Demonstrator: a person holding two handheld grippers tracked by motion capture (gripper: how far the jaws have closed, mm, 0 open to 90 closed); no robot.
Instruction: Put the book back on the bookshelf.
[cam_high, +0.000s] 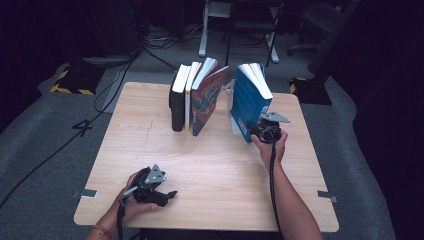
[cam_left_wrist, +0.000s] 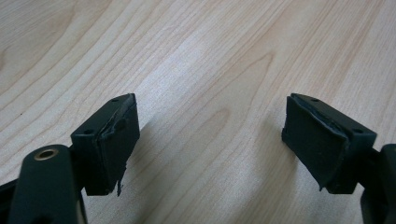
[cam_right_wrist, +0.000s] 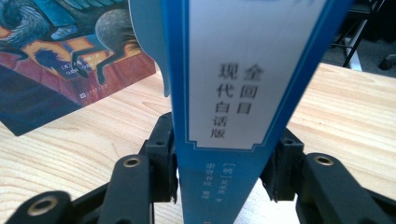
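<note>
A light wooden table stands on grey carpet; cables and office chairs fill the dark upper frame.

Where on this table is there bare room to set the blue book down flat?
Bare wood spans the table between the left gripper and the right gripper, and along the left edge beside the book row. The far middle is crowded: the blue book leans near that row with a narrow gap between.

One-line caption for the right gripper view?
Right gripper straddles the spine of an upright blue book on the wooden table, jaws close against both covers.
</note>
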